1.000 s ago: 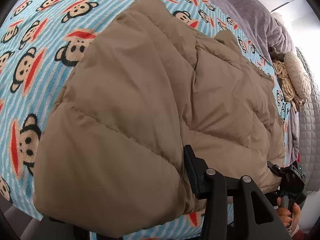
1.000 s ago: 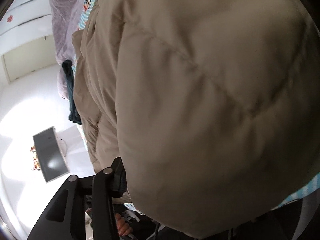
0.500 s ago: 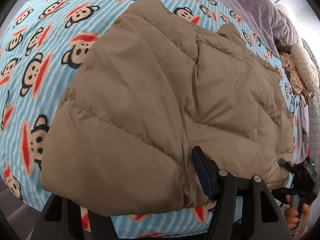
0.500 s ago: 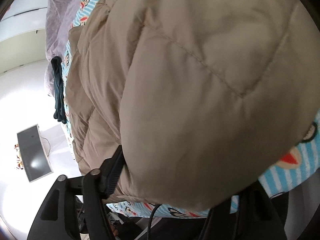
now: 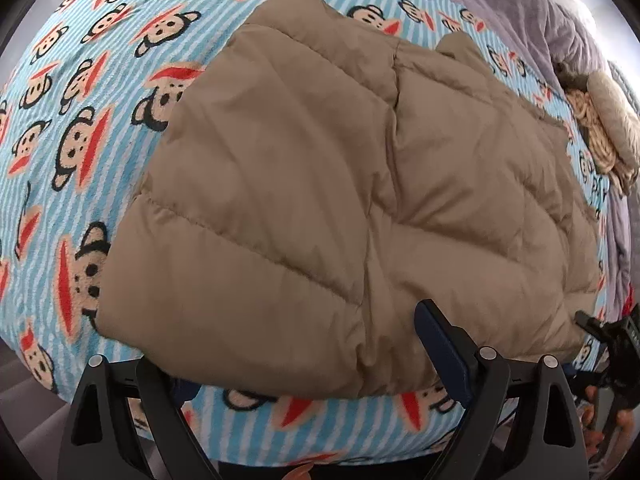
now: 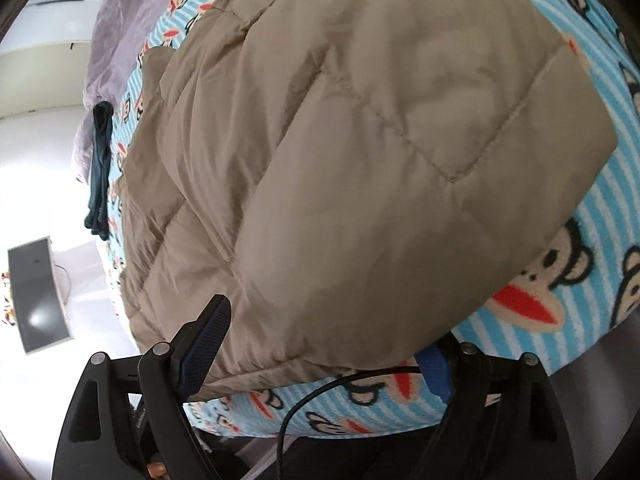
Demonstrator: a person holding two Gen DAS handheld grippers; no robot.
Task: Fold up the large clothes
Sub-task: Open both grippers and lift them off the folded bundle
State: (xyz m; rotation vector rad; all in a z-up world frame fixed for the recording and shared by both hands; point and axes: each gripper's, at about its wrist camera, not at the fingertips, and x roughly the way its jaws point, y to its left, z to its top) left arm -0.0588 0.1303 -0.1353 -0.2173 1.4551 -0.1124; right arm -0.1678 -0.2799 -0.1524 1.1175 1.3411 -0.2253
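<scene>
A tan quilted puffer jacket [image 5: 340, 184] lies folded on a bed covered by a blue striped monkey-print blanket [image 5: 80, 92]. My left gripper [image 5: 308, 368] points down at the jacket's near edge. Its jaws are opening wide, and the edge lies loose between the fingers [image 5: 440, 352] without being pinched. In the right wrist view the same jacket [image 6: 360, 160] fills the frame. My right gripper [image 6: 320, 360] hangs over its hem with jaws opening, and its pads [image 6: 204, 344] stand clear of the fabric on both sides.
A grey-purple cover [image 5: 540, 12] and a beige knitted item [image 5: 608, 132] lie at the far right of the bed. A dark green garment [image 6: 100, 168] hangs off the bed's far edge. A flat screen [image 6: 36, 292] rests below, and a black cable [image 6: 320, 388] crosses under the hem.
Both grippers have spread their jaws and let go of the jacket's edge. The right one has lifted back, so more blanket shows below the hem. The jacket lies still.
</scene>
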